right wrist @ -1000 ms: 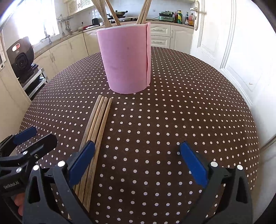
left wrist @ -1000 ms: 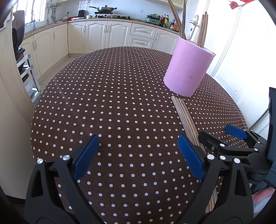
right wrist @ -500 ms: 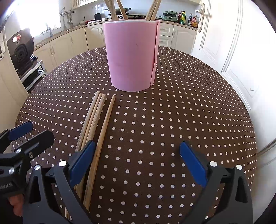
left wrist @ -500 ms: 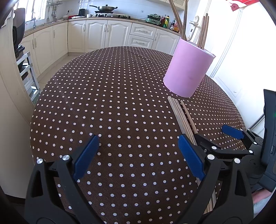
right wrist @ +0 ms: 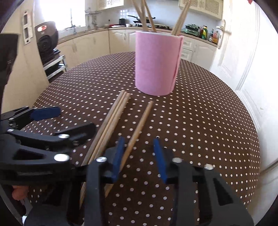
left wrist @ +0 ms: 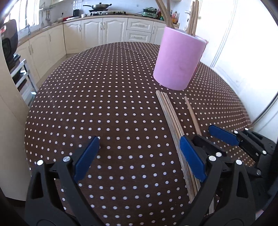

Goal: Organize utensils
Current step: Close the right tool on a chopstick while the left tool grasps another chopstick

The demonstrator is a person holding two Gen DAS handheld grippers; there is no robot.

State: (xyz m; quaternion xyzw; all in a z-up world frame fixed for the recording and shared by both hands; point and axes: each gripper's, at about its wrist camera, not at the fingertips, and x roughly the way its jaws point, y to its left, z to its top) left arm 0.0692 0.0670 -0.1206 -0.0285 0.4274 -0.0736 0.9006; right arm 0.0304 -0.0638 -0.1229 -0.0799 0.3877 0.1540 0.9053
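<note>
Four loose wooden chopsticks lie on the brown polka-dot tablecloth (left wrist: pixel 104 97) of a round table, in front of a pink cylindrical holder (right wrist: pixel 157 62).

Farthest left in the right wrist view is the left gripper (right wrist: pixel 73 121), low over the cloth with its blue-padded jaws spread wide and nothing between them; in its own camera the left gripper (left wrist: pixel 139 153) straddles only bare dotted cloth. A fingertip of the hand holding it (right wrist: pixel 18 193) peeks out at the lower left edge.

Just right of it runs the bundle of three chopsticks (right wrist: pixel 113 120), packed side by side and touching one another, far ends aimed at the holder's base.

Next, a little apart from the bundle, is the single chopstick (right wrist: pixel 139 126), angled roughly the same way. The right gripper (right wrist: pixel 139 144) has it between its blue pads, close against the left pad, and the jaws are closing; a clear gap remains on the right pad's side, so no grip yet.

Beyond stands the holder, upright, with several more chopsticks (right wrist: pixel 146 15) leaning out of its top. Cream kitchen cabinets (left wrist: pixel 97 33) line the background.
</note>
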